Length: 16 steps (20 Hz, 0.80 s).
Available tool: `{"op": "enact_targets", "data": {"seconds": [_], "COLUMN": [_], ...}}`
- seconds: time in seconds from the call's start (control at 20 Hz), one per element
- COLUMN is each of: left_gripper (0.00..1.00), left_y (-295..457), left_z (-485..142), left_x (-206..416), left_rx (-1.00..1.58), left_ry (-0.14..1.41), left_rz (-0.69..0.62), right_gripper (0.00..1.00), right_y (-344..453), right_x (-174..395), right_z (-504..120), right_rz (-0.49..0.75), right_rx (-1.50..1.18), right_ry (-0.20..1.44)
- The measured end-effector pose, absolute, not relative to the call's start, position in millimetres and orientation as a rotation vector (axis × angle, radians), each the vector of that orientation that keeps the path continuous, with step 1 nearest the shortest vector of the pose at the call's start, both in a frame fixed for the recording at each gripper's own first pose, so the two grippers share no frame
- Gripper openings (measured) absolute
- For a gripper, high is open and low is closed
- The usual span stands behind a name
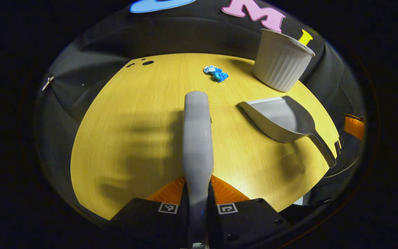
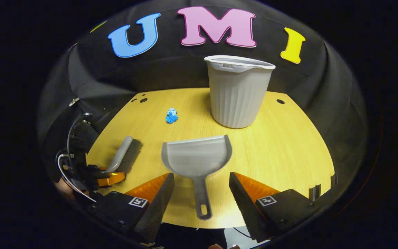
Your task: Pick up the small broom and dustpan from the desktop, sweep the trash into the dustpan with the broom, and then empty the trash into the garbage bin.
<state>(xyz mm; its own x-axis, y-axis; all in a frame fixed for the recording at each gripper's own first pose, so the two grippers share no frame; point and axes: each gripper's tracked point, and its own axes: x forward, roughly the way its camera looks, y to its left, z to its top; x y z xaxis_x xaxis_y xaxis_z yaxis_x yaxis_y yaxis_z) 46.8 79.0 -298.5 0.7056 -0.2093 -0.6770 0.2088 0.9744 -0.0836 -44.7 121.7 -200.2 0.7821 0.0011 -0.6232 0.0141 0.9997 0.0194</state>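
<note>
- My left gripper [image 1: 197, 188] is clamped on the small broom [image 1: 196, 138]. Both fingers press its gray handle, one on each side.
- In the left gripper view the broom sticks straight out in front of me, above the yellow wood surface [image 1: 133, 138].
- In the right gripper view I see the broom [image 2: 124, 155] w/ its dark bristles down by the surface, at the left edge, held by the left gripper [image 2: 111, 178].
- My right gripper [image 2: 201, 193] is wide apart. Nothing is in it.
- The dustpan [image 2: 196, 159] lies flat on the surface, right in front of the right gripper. Its handle points back at me and sits between the 2 fingers, but they don't touch it.
- In the left gripper view the dustpan [image 1: 282, 119] is off to the right of the broom, near the bin.
- The trash [image 2: 171, 116] is a small blue crumpled bit. It lies on the surface, past the dustpan & left of the bin. Also seen in the left gripper view [image 1: 216, 73], far ahead of the broom tip.
- The garbage bin [image 2: 237, 91] is gray w/ ribs. It stands upright at the back of the surface, just behind the dustpan.
</note>
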Motion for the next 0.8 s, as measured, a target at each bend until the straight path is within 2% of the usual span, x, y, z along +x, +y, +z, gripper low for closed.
{"op": "enact_targets", "data": {"seconds": [0.05, 0.1, 0.15, 0.2, 0.25, 0.35, 0.55, 0.6, 0.65, 0.75, 0.8], "left_gripper": [0.30, 0.27, 0.30, 0.27, 0.30, 0.27, 0.29, 0.27, 0.30, 0.27, 0.30], "left_y": [83, 86, 89, 93, 96, 102, 109, 112, 115, 121, 124], "left_z": [-294, -288, -281, -273, -268, -257, -253, -254, -253, -251, -249], "left_x": [43, 40, 36, 33, 29, 21, 10, 10, 10, 11, 12], "left_rx": [-0.010, -0.020, -0.033, -0.044, -0.053, -0.055, -0.104, -0.116, -0.119, -0.118, -0.121], "left_ry": [0.737, 0.725, 0.711, 0.696, 0.681, 0.658, 0.664, 0.665, 0.665, 0.669, 0.670], "left_rz": [-0.229, -0.227, -0.224, -0.220, -0.215, -0.206, -0.185, -0.172, -0.161, -0.140, -0.131], "right_gripper": [0.98, 0.98, 0.98, 0.98, 0.99, 1.00, 1.00, 1.00, 0.99, 1.00, 1.00], "right_y": [125, 126, 126, 126, 124, 120, 122, 121, 121, 123, 123], "right_x": [-44, -42, -41, -39, -38, -33, -20, -16, -12, -7, -5], "right_z": [-207, -215, -224, -234, -244, -260, -287, -295, -304, -317, -322], "right_rz": [0.000, 0.001, 0.000, -0.001, -0.004, -0.025, -0.024, -0.026, -0.028, -0.031, -0.028], "right_rx": [0.038, 0.049, 0.056, 0.057, 0.054, 0.052, 0.047, 0.037, 0.031, 0.021, 0.013], "right_ry": [0.692, 0.714, 0.741, 0.770, 0.803, 0.841, 0.910, 0.929, 0.948, 0.984, 0.994]}}
